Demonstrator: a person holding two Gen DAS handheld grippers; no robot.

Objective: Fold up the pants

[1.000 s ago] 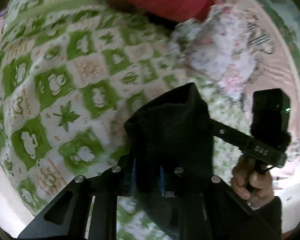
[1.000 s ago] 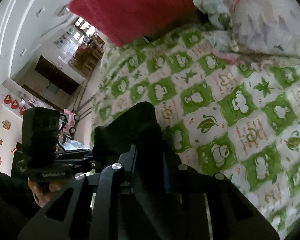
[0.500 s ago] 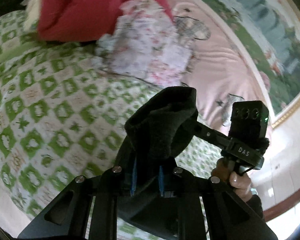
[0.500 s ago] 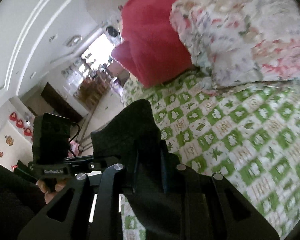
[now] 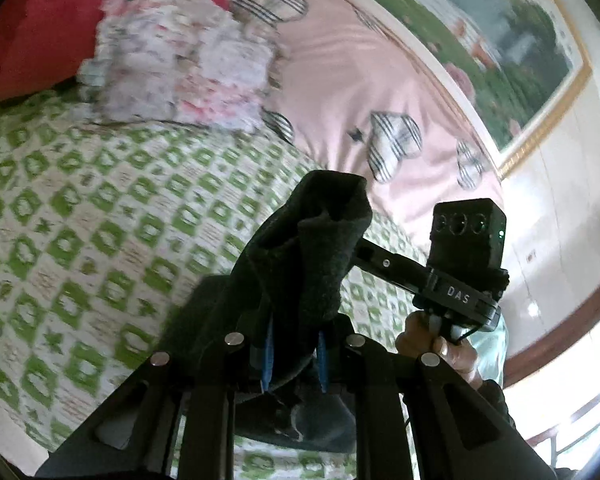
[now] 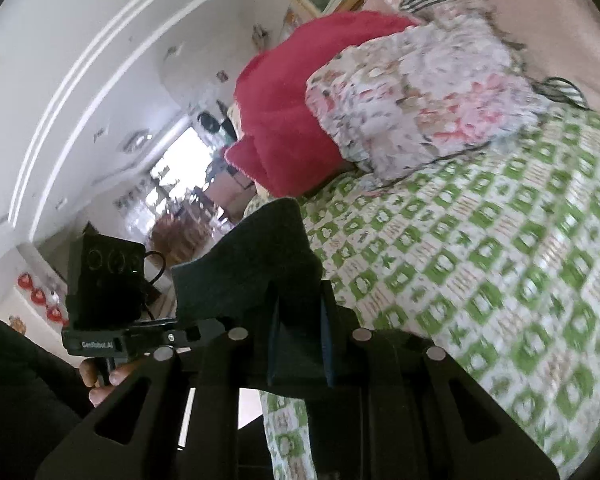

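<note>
The dark pants (image 5: 308,264) are held up in the air above the bed. My left gripper (image 5: 294,354) is shut on one bunched edge of the cloth, which stands up past its blue-padded fingers. My right gripper (image 6: 300,340) is shut on another edge of the same pants (image 6: 252,264). The right gripper also shows in the left wrist view (image 5: 460,276), close on the right. The left gripper shows in the right wrist view (image 6: 108,300), close on the left. The rest of the pants hangs out of sight below both grippers.
A green and white patterned bedspread (image 5: 80,220) covers the bed. A flowered pillow (image 5: 172,68) and a red blanket (image 6: 284,120) lie at its far end, with a pink sheet (image 5: 360,80) beside them. A wall painting (image 5: 480,20) hangs beyond.
Both grippers have risen and tilted up with the pants, so the bed now sits lower and farther off. The grips on the cloth are unchanged.
</note>
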